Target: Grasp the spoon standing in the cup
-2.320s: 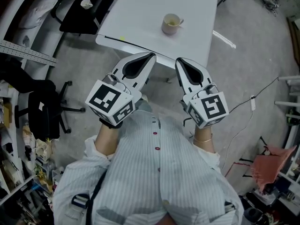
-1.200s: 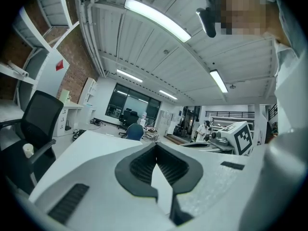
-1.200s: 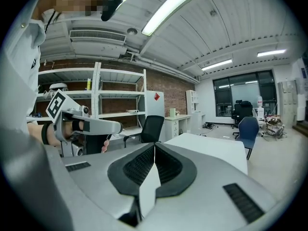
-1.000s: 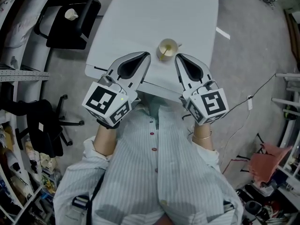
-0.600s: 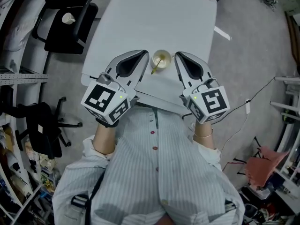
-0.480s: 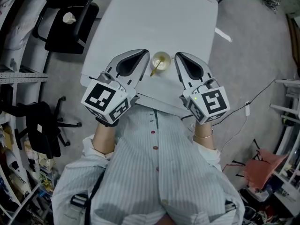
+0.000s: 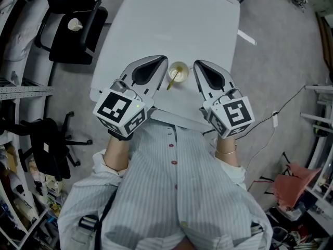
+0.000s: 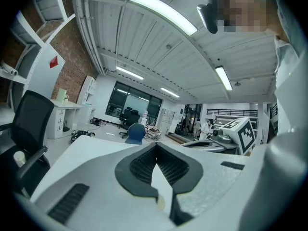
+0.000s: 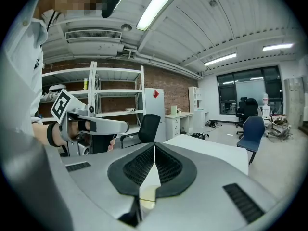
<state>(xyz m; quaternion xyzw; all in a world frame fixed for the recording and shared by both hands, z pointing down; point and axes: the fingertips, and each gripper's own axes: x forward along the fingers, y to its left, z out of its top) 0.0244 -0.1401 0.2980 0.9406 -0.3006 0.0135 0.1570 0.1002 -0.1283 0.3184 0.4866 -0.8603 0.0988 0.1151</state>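
Observation:
A pale cup (image 7: pixel 178 71) stands near the front edge of the white table (image 7: pixel 171 20), with a yellowish spoon (image 7: pixel 173 77) leaning out of it toward the front left. In the head view my left gripper (image 7: pixel 165 60) and right gripper (image 7: pixel 195 64) flank the cup, their tips just to either side of it and apart from it. Both are shut with nothing held. In the left gripper view the left gripper (image 8: pixel 156 147) has its jaws meeting at the tip; so does the right gripper (image 9: pixel 154 146) in the right gripper view. The jaws hide the cup in both gripper views.
A black office chair (image 7: pixel 78 25) with a small pale object on its seat stands left of the table. Shelving runs along the far left. A cable (image 7: pixel 281 113) and a red item (image 7: pixel 294 184) lie on the floor at right.
The table and cup have drawn closer to me. The cup, earlier ahead of the grippers, now sits between their tips. Both grippers stay shut.

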